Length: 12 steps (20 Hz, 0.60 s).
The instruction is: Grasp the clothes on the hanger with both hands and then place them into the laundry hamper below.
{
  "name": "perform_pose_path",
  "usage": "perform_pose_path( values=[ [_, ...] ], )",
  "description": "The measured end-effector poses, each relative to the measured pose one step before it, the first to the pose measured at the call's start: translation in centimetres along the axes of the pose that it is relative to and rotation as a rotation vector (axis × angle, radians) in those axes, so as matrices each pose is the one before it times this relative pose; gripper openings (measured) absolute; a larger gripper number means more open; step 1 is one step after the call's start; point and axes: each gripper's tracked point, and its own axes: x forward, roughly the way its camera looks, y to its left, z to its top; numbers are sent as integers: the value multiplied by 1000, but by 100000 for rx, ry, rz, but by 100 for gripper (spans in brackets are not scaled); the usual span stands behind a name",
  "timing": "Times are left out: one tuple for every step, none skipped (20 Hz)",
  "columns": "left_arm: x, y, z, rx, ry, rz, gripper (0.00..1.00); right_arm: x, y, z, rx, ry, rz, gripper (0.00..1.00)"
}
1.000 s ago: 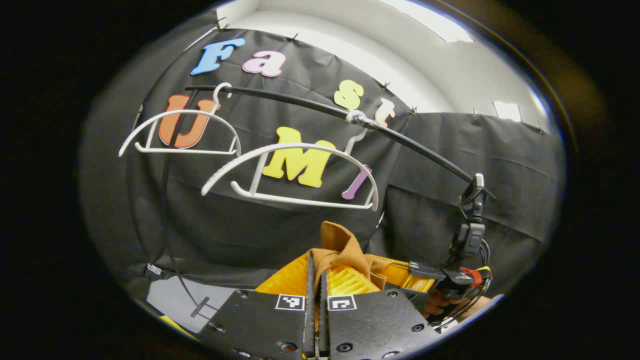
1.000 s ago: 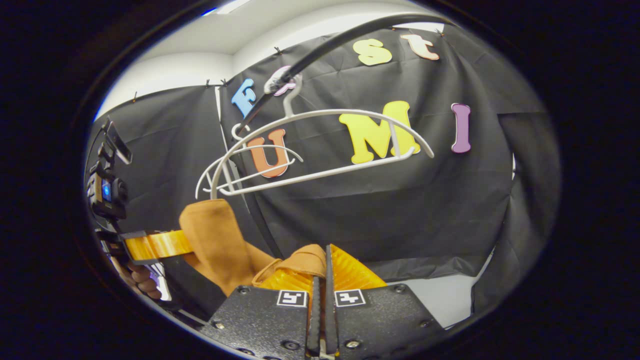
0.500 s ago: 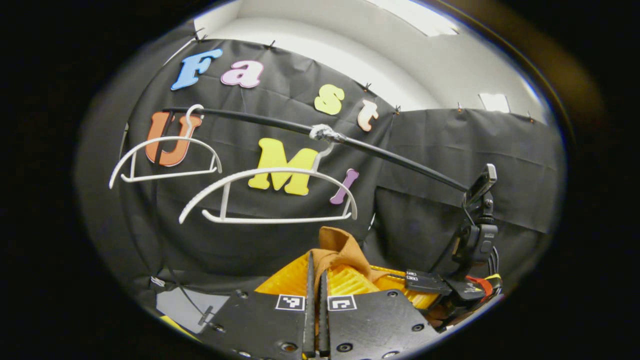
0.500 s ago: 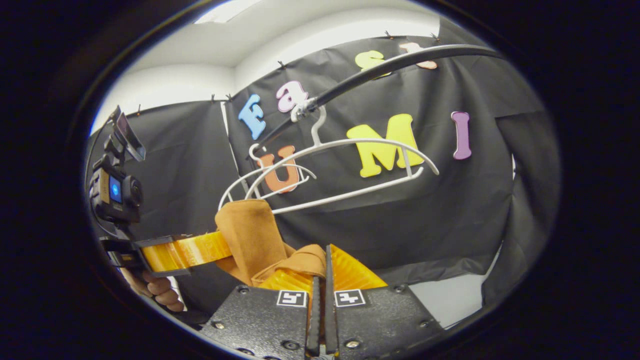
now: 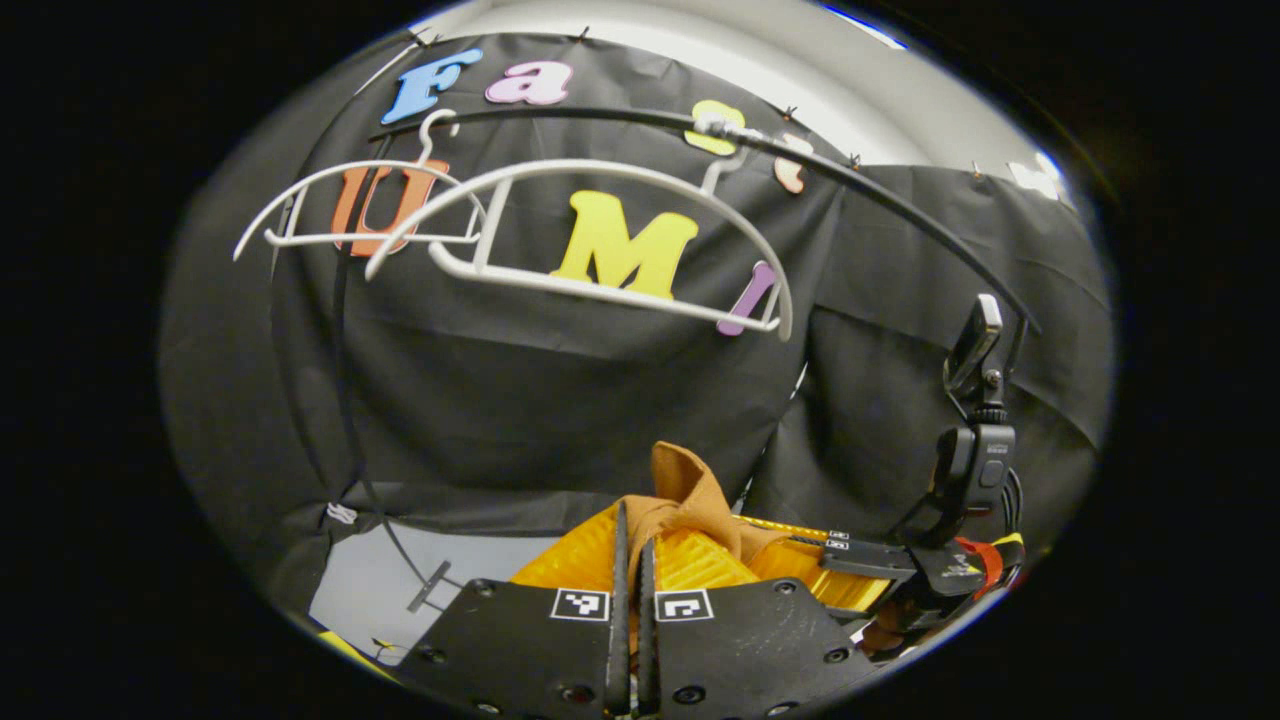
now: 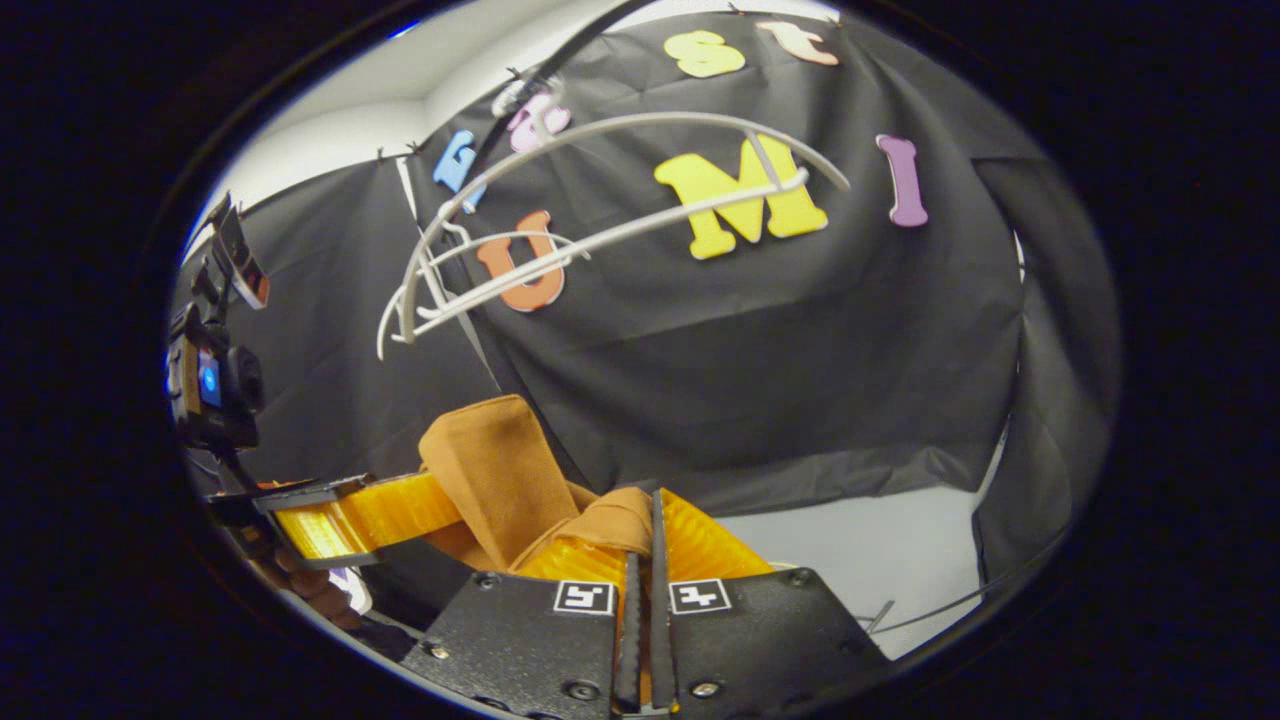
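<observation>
The left gripper (image 5: 630,560) and the right gripper (image 6: 643,545) each pinch the brown cloth (image 6: 500,480) tight. The cloth hangs well below the white hanger (image 5: 580,230). Behind it is pale floor (image 6: 860,550). The hanger is bare on the black rail (image 5: 880,210), with black curtain (image 6: 750,350) beyond.

Left tongs (image 5: 630,520) and right tongs (image 6: 645,510) are both clamped closed, side by side.
</observation>
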Motion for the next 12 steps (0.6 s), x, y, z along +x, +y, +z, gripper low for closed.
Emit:
perform_pose_path(
  values=[
    [738,333,-1239,-304,2523,587,3,761,-673,-891,1003,2420,-930,7],
    [519,412,-1124,-120,2223,754,3,617,-360,-557,1153,2255,-1093,7],
    [558,488,-1234,-241,2865,909,3,887,-591,-798,474,2622,-1024,7],
    [463,387,-1204,-712,2960,496,3,667,-493,-875,791,2504,-1536,7],
    [622,403,-986,-1050,2917,160,2,790,-542,-824,787,2696,-1133,7],
    [726,217,-1052,-986,2685,-152,2,956,-721,-578,671,2683,-1770,7],
    [681,164,-1178,-1024,2323,75,3,877,-897,-596,776,2371,-2434,7],
    [698,389,-1214,-770,3244,178,2,986,-639,-837,741,2785,-2430,7],
    [863,250,-626,-241,2433,641,3,854,-503,-644,770,2163,-1738,7],
    [1175,-204,-706,340,3267,832,3,822,-524,-753,342,2466,-2015,7],
    [1044,4,-877,1084,3375,1755,3,765,-648,-795,22,2873,-3149,7],
    [986,116,-835,1499,3467,2110,3,717,-373,-708,593,1831,-2169,7]
  ],
)
